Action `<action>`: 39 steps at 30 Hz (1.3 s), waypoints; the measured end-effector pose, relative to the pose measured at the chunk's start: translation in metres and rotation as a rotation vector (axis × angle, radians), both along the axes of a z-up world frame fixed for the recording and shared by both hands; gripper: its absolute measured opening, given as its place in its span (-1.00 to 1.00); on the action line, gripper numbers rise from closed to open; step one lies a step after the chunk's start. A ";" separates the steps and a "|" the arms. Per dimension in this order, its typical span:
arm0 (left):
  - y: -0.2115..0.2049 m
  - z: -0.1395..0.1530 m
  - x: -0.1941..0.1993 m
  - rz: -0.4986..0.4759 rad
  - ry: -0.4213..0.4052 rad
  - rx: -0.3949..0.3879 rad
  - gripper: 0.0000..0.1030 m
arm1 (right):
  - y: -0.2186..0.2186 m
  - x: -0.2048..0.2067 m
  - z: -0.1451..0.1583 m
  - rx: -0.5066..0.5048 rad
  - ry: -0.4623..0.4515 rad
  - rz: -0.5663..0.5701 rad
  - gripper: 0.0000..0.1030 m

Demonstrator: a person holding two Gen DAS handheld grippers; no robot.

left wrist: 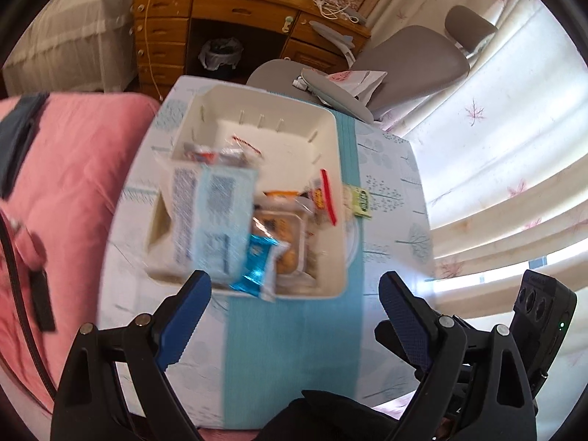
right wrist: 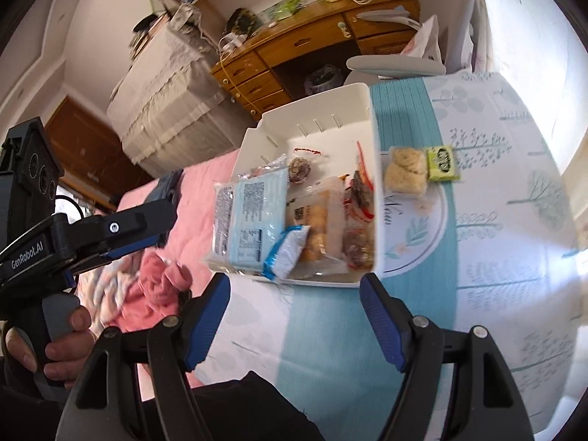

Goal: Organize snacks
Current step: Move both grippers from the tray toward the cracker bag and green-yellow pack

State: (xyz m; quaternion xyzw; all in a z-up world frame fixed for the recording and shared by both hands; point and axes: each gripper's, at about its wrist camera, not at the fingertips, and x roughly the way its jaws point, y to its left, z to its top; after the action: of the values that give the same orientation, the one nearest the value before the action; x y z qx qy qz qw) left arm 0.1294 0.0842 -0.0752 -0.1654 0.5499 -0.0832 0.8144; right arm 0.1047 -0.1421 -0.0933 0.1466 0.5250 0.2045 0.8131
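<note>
A white bin (left wrist: 332, 169) (right wrist: 362, 110) stands on the small table and holds several wrapped snacks. A large pale blue packet (left wrist: 215, 217) (right wrist: 253, 217) leans at its left side. A small blue and white packet (left wrist: 259, 264) (right wrist: 288, 250) lies at its near edge. A beige pastry (right wrist: 406, 171) and a green packet (left wrist: 358, 198) (right wrist: 443, 163) lie on a plate (right wrist: 422, 235) to the right of the bin. My left gripper (left wrist: 294, 286) is open and empty, just short of the bin; it also shows in the right wrist view (right wrist: 161, 220). My right gripper (right wrist: 294, 286) is open and empty in front of the bin.
The table has a leaf-print cloth (right wrist: 514, 198) with a teal runner (left wrist: 294, 349). A pink bed (left wrist: 66, 191) lies to the left. A grey chair (left wrist: 408, 58) and a wooden desk (left wrist: 235, 11) stand behind. Curtains (left wrist: 496, 169) hang to the right.
</note>
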 end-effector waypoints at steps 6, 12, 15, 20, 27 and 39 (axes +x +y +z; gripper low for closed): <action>-0.032 -0.008 -0.019 0.085 0.010 -0.019 0.78 | -0.033 -0.006 0.005 -0.063 -0.015 0.080 0.43; -0.062 -0.016 -0.034 0.176 -0.013 -0.062 0.78 | -0.064 -0.003 0.013 -0.168 -0.093 0.138 0.43; -0.076 -0.020 -0.040 0.219 -0.040 -0.100 0.78 | -0.076 0.003 0.018 -0.235 -0.144 0.164 0.43; -0.098 -0.026 -0.039 0.262 -0.041 -0.125 0.78 | -0.090 0.015 0.022 -0.317 -0.200 0.195 0.47; -0.121 -0.036 -0.015 0.314 -0.024 -0.115 0.79 | -0.093 0.030 0.017 -0.482 -0.333 0.300 0.49; -0.147 -0.040 0.071 0.278 0.107 -0.011 0.79 | -0.101 0.070 -0.012 -0.615 -0.480 0.521 0.49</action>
State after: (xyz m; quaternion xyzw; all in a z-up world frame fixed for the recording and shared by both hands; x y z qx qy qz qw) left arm 0.2005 -0.0632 -0.1156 -0.2485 0.5639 0.0363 0.7867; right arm 0.1743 -0.2430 -0.1056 -0.2892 0.3776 0.2648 0.8388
